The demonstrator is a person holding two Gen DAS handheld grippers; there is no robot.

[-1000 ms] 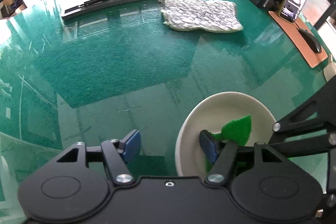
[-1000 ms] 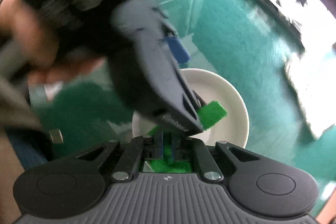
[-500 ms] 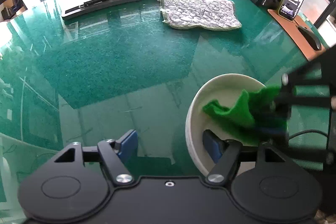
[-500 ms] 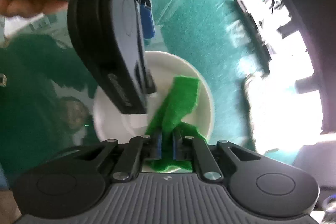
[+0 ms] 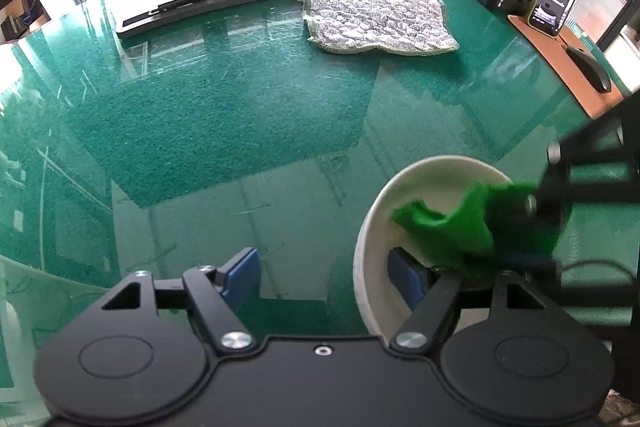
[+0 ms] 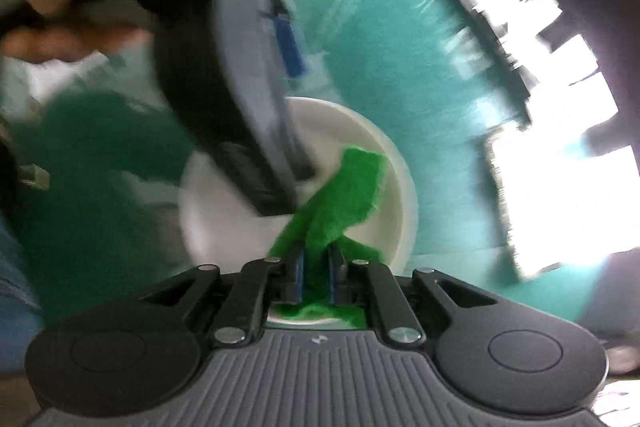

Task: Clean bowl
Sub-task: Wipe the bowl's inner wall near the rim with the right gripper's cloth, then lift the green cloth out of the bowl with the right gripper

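The right tongs (image 6: 316, 277) pinch a green cloth (image 6: 340, 199) inside the white bowl (image 5: 404, 195). The left tongs (image 5: 324, 273) stand wide, one finger on each side of the bowl wall.

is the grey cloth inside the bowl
No, the grey cloth lies flat on the green table, far from the bowl.

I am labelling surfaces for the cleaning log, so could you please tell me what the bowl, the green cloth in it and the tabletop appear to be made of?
Bowl: probably glazed ceramic, possibly melamine; smooth off-white wall with a soft sheen.
Green cloth: felt-like or scouring fabric; matte, fuzzy edges, folds limply.
Tabletop: apparently glass over green felt; glossy reflections and fine scratches above a grainy green layer.
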